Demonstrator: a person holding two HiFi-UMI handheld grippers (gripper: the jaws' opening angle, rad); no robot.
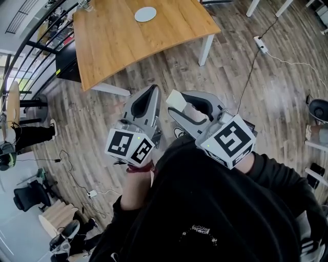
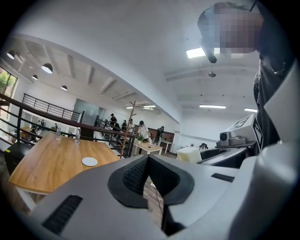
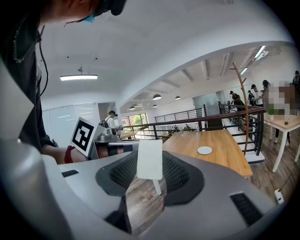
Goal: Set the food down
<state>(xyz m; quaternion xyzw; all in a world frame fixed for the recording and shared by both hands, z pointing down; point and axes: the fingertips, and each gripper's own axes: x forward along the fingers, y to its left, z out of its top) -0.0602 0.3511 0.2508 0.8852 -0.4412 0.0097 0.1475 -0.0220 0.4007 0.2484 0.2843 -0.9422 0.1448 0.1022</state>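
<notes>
My right gripper (image 1: 180, 105) is shut on a pale cream block of food (image 1: 176, 98), held at its fingertips above the wooden floor. In the right gripper view the food (image 3: 150, 158) stands upright between the dark pads. My left gripper (image 1: 152, 91) hangs just to its left, its jaws together with nothing in them (image 2: 148, 158). From the left gripper view the food (image 2: 189, 154) shows off to the right. A wooden table (image 1: 128, 46) stands ahead of both grippers, apart from them. On its far part lies a small white plate (image 1: 145, 14).
A white table leg (image 1: 206, 48) stands at the table's near right corner. A power strip with its cable (image 1: 261, 45) lies on the floor to the right. A dark railing (image 1: 31, 46) runs along the left. People stand far off beyond the table (image 2: 140, 129).
</notes>
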